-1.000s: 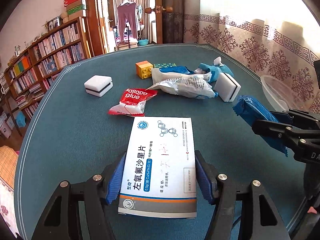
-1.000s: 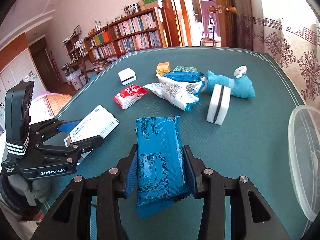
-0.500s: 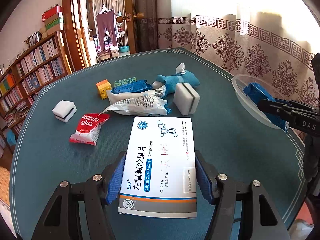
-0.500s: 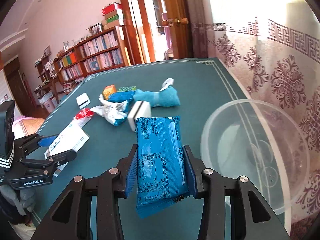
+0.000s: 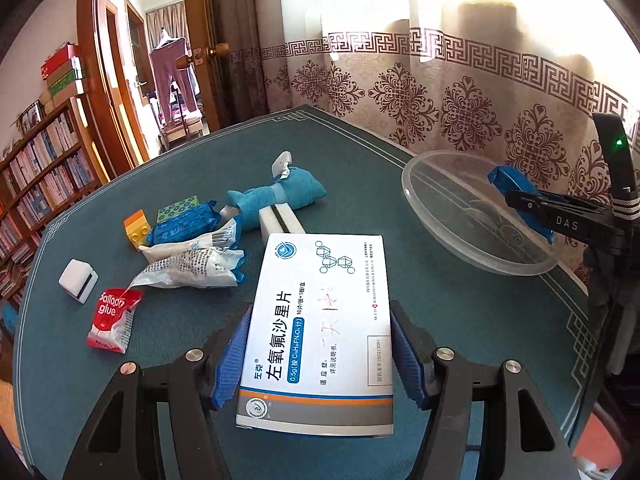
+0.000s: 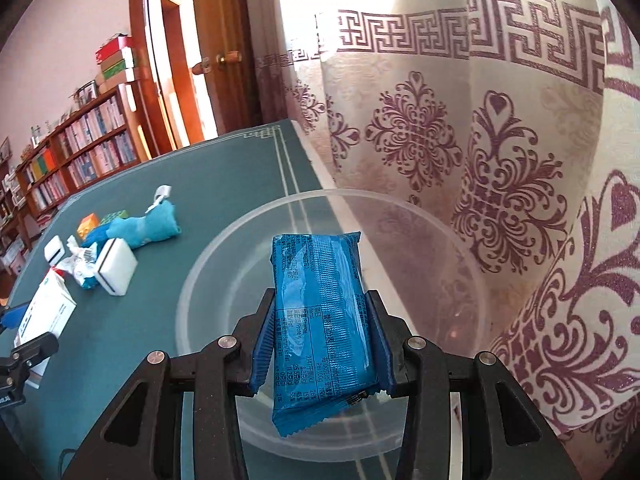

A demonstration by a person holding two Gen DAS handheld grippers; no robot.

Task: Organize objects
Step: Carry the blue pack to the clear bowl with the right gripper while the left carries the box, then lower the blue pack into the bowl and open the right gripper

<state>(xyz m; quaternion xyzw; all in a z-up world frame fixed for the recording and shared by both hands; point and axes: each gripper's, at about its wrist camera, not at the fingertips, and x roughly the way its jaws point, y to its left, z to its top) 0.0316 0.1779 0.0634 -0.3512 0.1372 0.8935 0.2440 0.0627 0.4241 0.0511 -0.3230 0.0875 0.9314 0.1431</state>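
Note:
My left gripper point(image 5: 318, 348) is shut on a white medicine box point(image 5: 320, 328) and holds it above the green table. My right gripper point(image 6: 322, 344) is shut on a blue snack packet point(image 6: 320, 320) and holds it over the clear plastic bowl point(image 6: 208, 280). In the left wrist view the bowl point(image 5: 440, 224) stands at the right with the right gripper point(image 5: 532, 208) and its blue packet point(image 5: 516, 188) above it. The medicine box also shows at the left of the right wrist view point(image 6: 44, 316).
Loose items lie at the table's middle-left: a red glue sachet point(image 5: 114, 320), a white wrapper point(image 5: 192, 264), a small white block point(image 5: 78, 280), a yellow brick point(image 5: 136, 228), a blue packet point(image 5: 184, 226), a teal cloth bundle point(image 5: 280, 196), a white sponge block point(image 6: 116, 268). A patterned curtain point(image 6: 480, 140) hangs behind the bowl.
Both grippers have swung right toward the bowl. The right gripper has carried the blue packet from over the table to above the bowl. Both grips are unchanged.

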